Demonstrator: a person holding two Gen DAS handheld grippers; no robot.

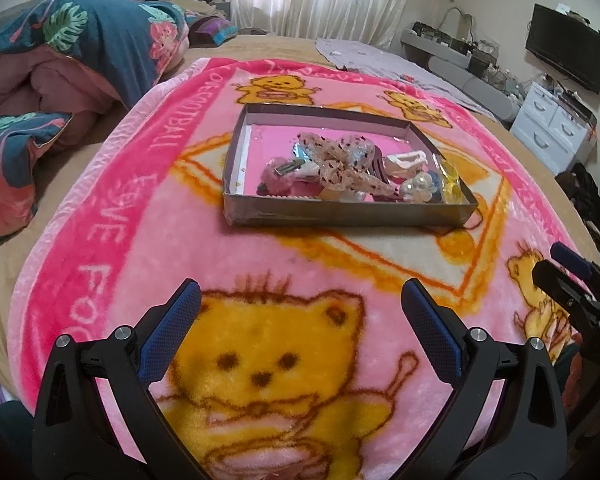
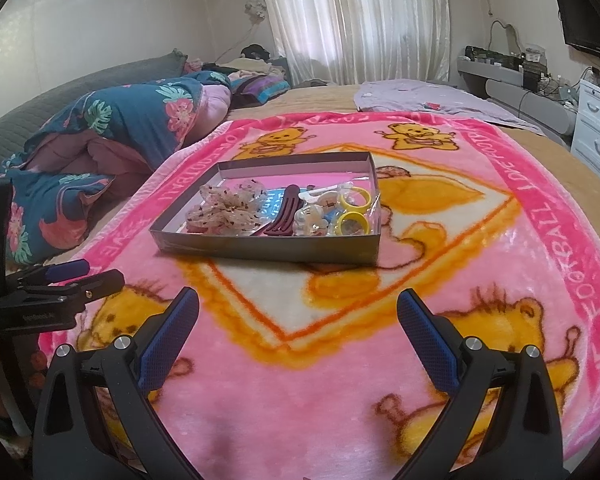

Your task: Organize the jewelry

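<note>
- Hovering over the near edge of the pink teddy-bear fleece blanket (image 1: 140,264), my left gripper (image 1: 300,312) has its blue-padded fingers spread wide — nothing between them.
- My right gripper (image 2: 298,316) hangs just beside it, likewise released and empty.
- Mid-blanket sits the shallow grey cardboard tray (image 2: 268,249); jewelry is heaped toward its near right corner — a sheer speckled fabric bow (image 2: 228,208), a maroon plastic hair claw (image 2: 284,216), yellow plastic rings (image 2: 354,222).
</note>
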